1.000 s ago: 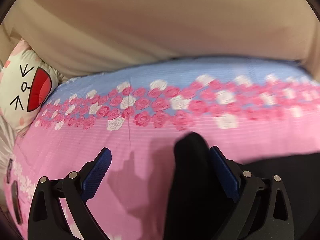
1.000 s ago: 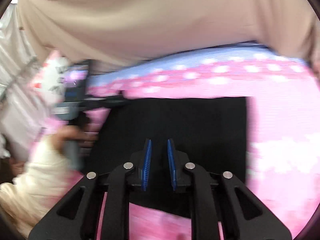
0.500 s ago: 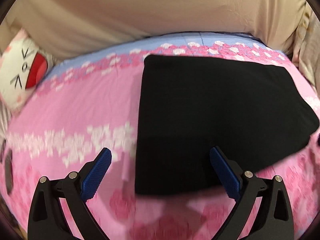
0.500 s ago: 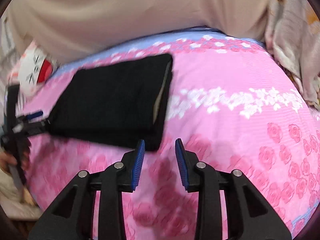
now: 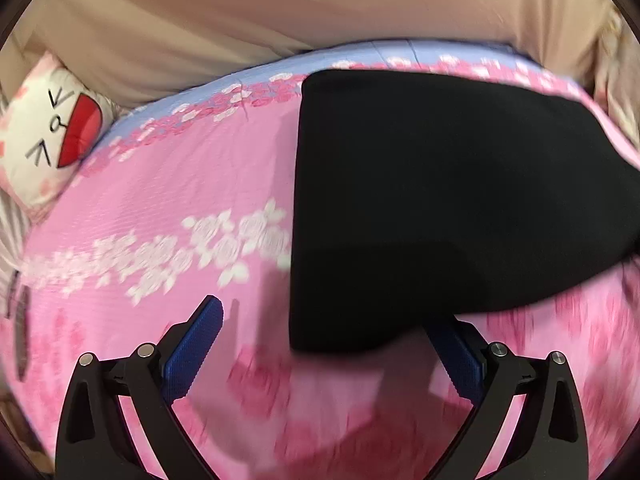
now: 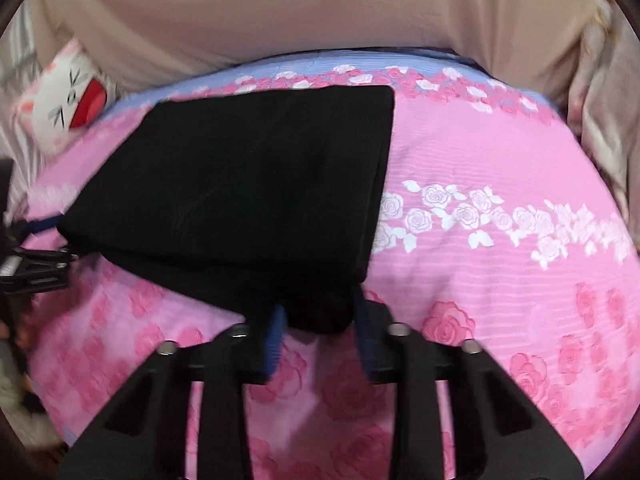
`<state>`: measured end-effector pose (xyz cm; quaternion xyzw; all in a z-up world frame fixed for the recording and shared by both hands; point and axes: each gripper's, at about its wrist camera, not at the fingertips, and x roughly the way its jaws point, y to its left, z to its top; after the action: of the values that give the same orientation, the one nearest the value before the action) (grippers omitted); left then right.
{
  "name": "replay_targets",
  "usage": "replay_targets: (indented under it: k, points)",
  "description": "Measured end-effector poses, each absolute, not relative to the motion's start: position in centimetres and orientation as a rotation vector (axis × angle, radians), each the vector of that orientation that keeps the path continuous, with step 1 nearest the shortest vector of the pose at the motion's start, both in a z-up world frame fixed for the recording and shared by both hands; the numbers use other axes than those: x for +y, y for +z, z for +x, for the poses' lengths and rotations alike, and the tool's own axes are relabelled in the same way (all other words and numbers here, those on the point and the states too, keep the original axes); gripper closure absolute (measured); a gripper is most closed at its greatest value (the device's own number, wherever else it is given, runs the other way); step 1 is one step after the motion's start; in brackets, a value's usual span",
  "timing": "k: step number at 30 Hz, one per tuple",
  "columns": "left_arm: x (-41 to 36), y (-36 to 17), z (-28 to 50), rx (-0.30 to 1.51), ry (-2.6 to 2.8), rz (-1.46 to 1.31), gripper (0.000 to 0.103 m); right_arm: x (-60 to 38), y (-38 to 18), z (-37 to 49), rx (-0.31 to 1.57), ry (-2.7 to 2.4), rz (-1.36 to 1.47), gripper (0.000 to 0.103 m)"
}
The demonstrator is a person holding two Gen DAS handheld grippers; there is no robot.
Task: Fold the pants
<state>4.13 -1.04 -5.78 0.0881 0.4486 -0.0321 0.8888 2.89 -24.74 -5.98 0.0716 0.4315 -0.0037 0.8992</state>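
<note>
two views disagreed on coverage: the left wrist view showed the left gripper (image 5: pixel 324 344) spread wide, the near corner of the black pants (image 5: pixel 440 200) between its fingers, untouched on the left side. the right wrist view alone showed the right gripper (image 6: pixel 320 328), its jaws just closing, pinching the pants' near right corner. the pants lay folded flat on the pink rose bedsheet (image 6: pixel 500 160).

The folded black pants (image 6: pixel 248 184) are spread on the pink rose-print bedsheet (image 6: pixel 500 152), their corner toward six o'clock caught between the just-closing blue pads of the right gripper (image 6: pixel 320 332), a cartoon-face pillow (image 6: pixel 68 108) seen at ten o'clock.
</note>
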Motion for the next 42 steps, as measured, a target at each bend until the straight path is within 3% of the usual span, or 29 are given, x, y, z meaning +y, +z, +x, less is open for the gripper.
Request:
replay_targets:
  k: [3,5,6,7,9,10,11,12,13,15,17,18,19,26,30,34,35,36,37,38,40,42]
  points:
    - [-0.4,-5.2,4.5,0.987,-0.208,0.064,0.051,-26.1,-4.5,1.3,0.854,0.0,0.274,0.09]
    - [-0.9,-5.3,3.6,0.968,-0.188,0.14,0.044,-27.0,-5.6,1.0,0.891,-0.015,0.301,0.091]
    - [-1.0,-5.6,3.2,0.937,-0.163,0.177,0.032,-27.5,-7.5,1.2,0.94,-0.009,0.324,0.091]
    - [-1.0,-5.6,3.0,0.924,-0.135,0.192,0.027,-27.8,-7.5,0.9,0.914,0.002,0.355,0.09]
    - [-0.8,-4.9,2.5,0.956,-0.149,0.185,0.028,-27.9,-6.7,0.5,0.919,0.013,0.384,0.087]
    - [-0.7,-4.4,2.1,0.962,-0.151,0.185,0.022,-27.8,-6.0,0.0,0.904,0.002,0.365,0.082]
    - [-0.6,-3.6,1.4,0.952,-0.148,0.197,0.017,-27.7,-5.4,-0.3,0.896,-0.004,0.351,0.075]
    - [-0.7,-3.0,0.9,0.931,-0.143,0.207,0.011,-27.7,-4.6,-0.8,0.883,-0.006,0.34,0.057]
    - [-0.6,-2.3,0.5,0.905,-0.132,0.218,0.011,-27.8,-3.8,-1.3,0.858,-0.017,0.338,0.043]
    - [-0.6,-1.3,0.0,0.883,-0.114,0.234,0.011,-27.9,-2.8,-1.5,0.826,-0.004,0.355,0.042]
    - [-0.6,-0.7,0.3,0.886,-0.13,0.206,0.011,-28.0,-2.3,-1.0,0.805,0.065,0.415,0.027]
    - [-0.5,-0.6,0.4,0.894,-0.137,0.182,0.011,-28.1,-2.5,-0.4,0.804,0.111,0.464,0.009]
    - [-0.2,-0.6,0.8,0.906,-0.156,0.146,0.011,-28.1,-2.9,0.2,0.813,0.132,0.491,0.008]
    - [6.4,-1.2,5.1,1.009,-0.313,-0.371,0.011,-32.0,-7.0,2.3,0.844,0.18,0.782,0.007]
    - [6.6,-4.9,8.8,1.163,-0.362,-0.489,0.012,-32.5,-8.3,4.0,0.853,0.254,0.875,0.007]
    - [3.5,-4.9,9.7,1.204,-0.474,-0.455,0.012,-30.5,-8.3,5.2,0.871,0.302,0.879,0.008]
    - [2.6,-4.9,9.8,1.195,-0.461,-0.419,0.012,-29.9,-8.4,5.5,0.876,0.273,0.848,0.014]
    - [1.6,-4.8,9.9,1.19,-0.453,-0.363,0.012,-29.3,-8.4,5.7,0.887,0.247,0.81,0.031]
    - [1.1,-4.7,10.0,1.184,-0.438,-0.327,0.027,-28.8,-8.5,5.9,0.896,0.215,0.777,0.059]
    - [0.8,-4.5,9.9,1.175,-0.415,-0.305,0.038,-28.8,-8.4,5.8,0.898,0.22,0.783,0.062]
    - [1.2,-3.9,9.6,1.165,-0.415,-0.296,0.074,-28.5,-7.7,5.2,0.894,0.216,0.755,0.07]
    - [2.3,-2.8,8.4,1.16,-0.456,-0.317,0.078,-28.1,-6.3,3.7,0.882,0.244,0.754,0.072]
